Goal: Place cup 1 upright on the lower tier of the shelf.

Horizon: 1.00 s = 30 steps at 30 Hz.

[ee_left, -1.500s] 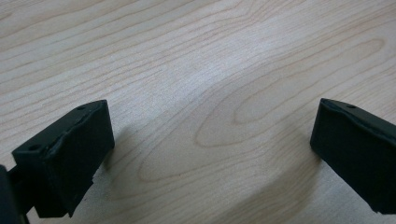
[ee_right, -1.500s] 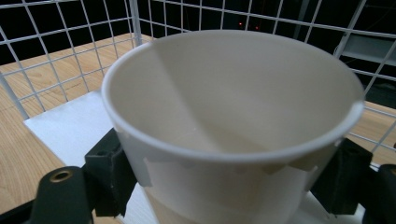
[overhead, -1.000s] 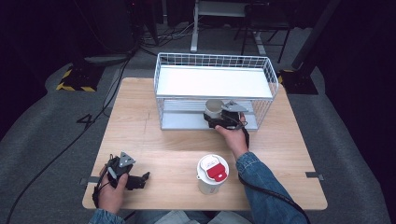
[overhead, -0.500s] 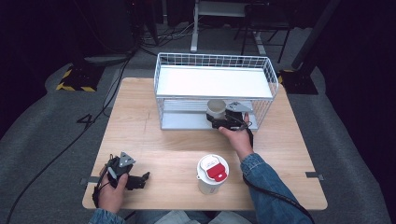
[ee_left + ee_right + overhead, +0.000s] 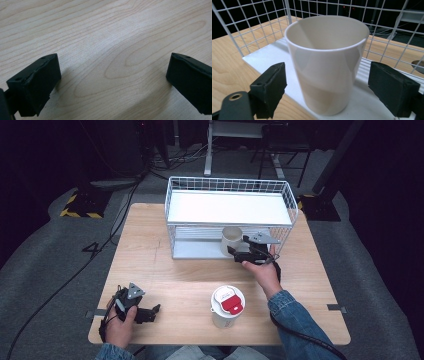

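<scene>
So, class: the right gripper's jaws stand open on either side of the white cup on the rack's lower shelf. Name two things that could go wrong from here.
1. The white cup stands at the front edge of the lower shelf; a nudge from the open right gripper might tip it onto the table.
2. The wire rack closes in around the cup, so lifting or swinging the gripper could snag its wires or the top shelf.
</scene>
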{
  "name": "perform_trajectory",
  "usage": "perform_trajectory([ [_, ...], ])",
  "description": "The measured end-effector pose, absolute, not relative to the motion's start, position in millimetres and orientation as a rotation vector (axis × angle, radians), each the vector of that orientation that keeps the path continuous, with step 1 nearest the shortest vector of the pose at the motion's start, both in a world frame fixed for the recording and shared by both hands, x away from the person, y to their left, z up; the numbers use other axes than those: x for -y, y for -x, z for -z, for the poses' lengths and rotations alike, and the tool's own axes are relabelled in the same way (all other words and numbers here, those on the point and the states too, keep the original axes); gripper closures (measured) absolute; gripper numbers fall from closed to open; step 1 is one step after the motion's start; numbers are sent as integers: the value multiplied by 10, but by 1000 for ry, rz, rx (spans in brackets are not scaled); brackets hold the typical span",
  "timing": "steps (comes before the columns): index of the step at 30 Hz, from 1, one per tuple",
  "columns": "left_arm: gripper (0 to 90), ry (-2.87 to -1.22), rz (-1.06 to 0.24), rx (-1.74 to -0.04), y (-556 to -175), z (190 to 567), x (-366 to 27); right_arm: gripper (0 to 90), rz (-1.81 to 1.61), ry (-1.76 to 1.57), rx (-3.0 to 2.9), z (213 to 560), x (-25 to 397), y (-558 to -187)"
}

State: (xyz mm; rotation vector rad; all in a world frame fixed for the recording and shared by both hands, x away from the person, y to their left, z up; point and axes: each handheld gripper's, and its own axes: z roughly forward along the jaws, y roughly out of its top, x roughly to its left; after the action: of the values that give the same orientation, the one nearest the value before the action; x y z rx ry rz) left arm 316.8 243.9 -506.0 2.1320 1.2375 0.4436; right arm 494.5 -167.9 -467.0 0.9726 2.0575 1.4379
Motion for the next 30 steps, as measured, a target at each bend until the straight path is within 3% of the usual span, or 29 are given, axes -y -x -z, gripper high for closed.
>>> perform_trajectory([
  [17,2,-2129,-441,-1241,-3166,5061,-2437,156,-1433,-917,-2106,4450,1899,-4618],
  [30,1,-2128,-441,-1241,-3166,5061,-2436,156,-1456,-932,-2130,4291,2323,-4263],
])
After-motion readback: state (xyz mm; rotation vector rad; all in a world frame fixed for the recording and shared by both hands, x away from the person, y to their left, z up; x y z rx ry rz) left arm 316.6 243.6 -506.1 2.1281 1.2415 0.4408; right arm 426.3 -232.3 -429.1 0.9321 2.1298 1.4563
